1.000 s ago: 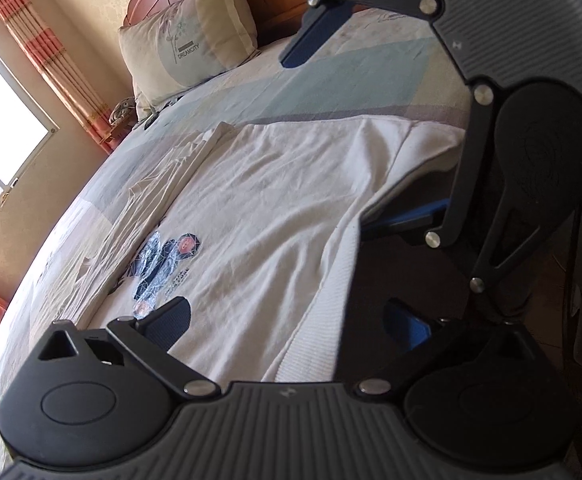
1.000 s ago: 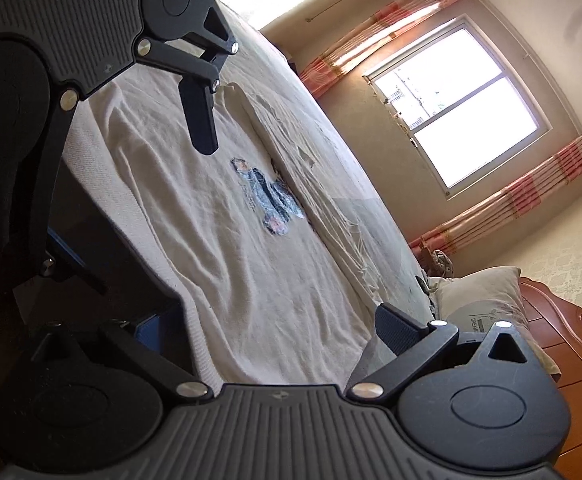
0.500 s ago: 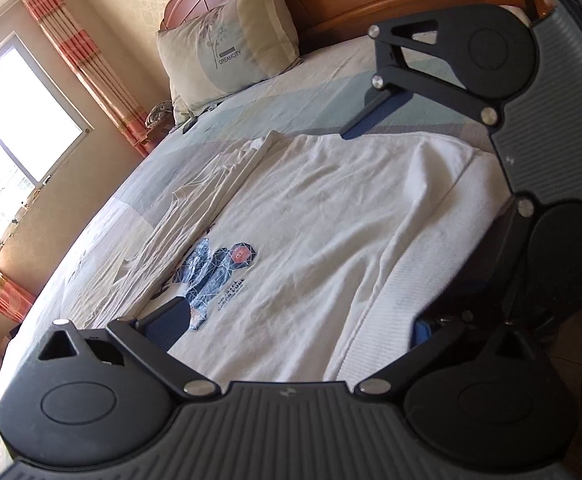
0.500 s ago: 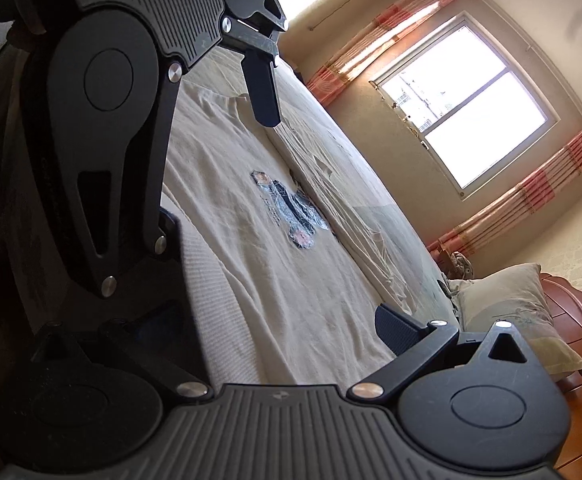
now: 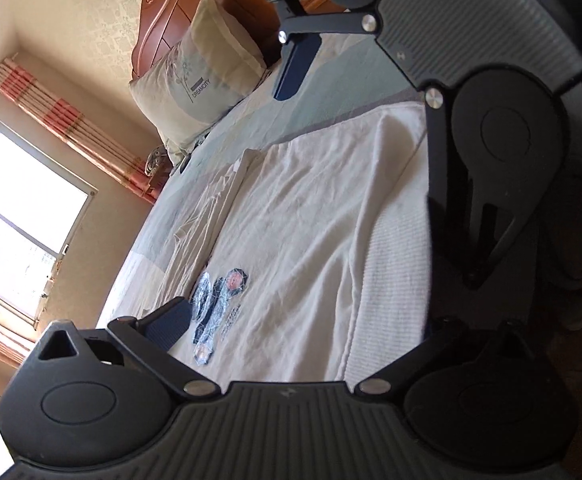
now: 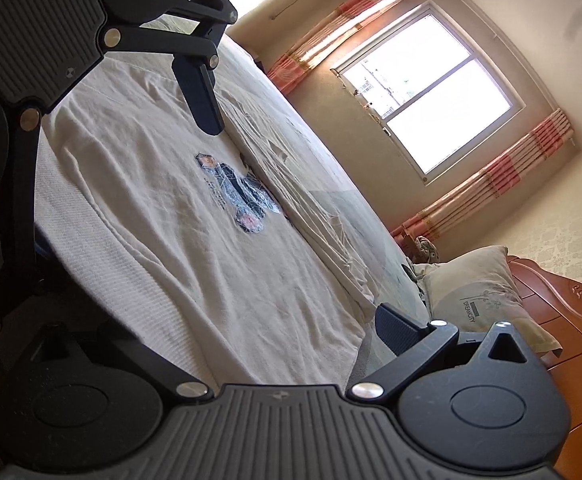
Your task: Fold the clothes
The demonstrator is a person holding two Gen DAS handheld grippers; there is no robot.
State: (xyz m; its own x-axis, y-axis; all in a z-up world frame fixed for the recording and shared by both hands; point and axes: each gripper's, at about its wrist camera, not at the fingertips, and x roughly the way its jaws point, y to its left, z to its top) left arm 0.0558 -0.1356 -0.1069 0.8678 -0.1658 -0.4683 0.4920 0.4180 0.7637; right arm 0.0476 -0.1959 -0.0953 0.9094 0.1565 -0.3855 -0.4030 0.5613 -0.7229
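Observation:
A cream T-shirt (image 5: 311, 208) with a dark printed figure (image 5: 219, 304) lies flat on the bed, its ribbed edge hanging over the near side. My left gripper (image 5: 303, 324) is open and straddles that edge, with one finger (image 5: 169, 322) over the cloth beside the print. My right gripper (image 6: 227, 328) is also open at the same edge of the T-shirt (image 6: 151, 208), with one finger (image 6: 399, 328) past the shirt's end near the pillow. Each view shows the other gripper's blue finger (image 5: 293, 64) (image 6: 201, 96) hovering above the fabric. Neither gripper holds any cloth.
A pillow (image 5: 203, 84) leans on the wooden headboard (image 5: 179, 12) at the bed's head. A wrinkled pale sheet (image 6: 311, 184) lies beyond the shirt. A bright window (image 6: 431, 92) with striped curtains (image 6: 491, 184) is on the far wall. The floor beside the bed is dark.
Both grippers have shifted and tilted along the shirt's near edge, and the right gripper now looms closer in the left view. The shirt lies as before. Both grippers stay open.

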